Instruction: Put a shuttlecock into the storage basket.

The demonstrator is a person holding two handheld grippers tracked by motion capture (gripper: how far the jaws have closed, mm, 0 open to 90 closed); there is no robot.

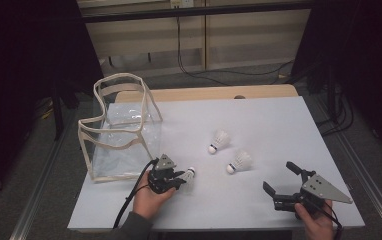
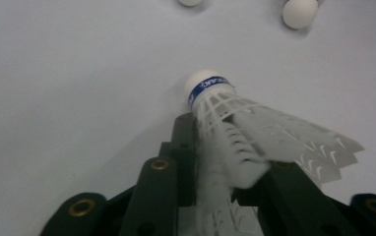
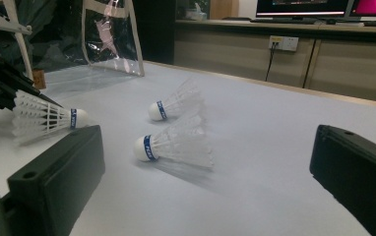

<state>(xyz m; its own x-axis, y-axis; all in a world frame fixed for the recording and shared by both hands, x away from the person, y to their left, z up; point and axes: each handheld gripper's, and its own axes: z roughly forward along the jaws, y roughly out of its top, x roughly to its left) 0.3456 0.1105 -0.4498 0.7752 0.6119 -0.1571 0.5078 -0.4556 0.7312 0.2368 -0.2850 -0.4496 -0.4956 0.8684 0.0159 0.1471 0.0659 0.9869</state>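
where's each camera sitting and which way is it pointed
High view: above the person's side, looking forward and down on the table; both hands, left gripper and right gripper show.
Left gripper view: along shut jaws onto the held shuttlecock.
Right gripper view: low, between open jaws, toward the clear bag.
Shared: that shuttlecock.

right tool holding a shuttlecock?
No. The right tool is open and empty; the two loose shuttlecocks lie apart from it.
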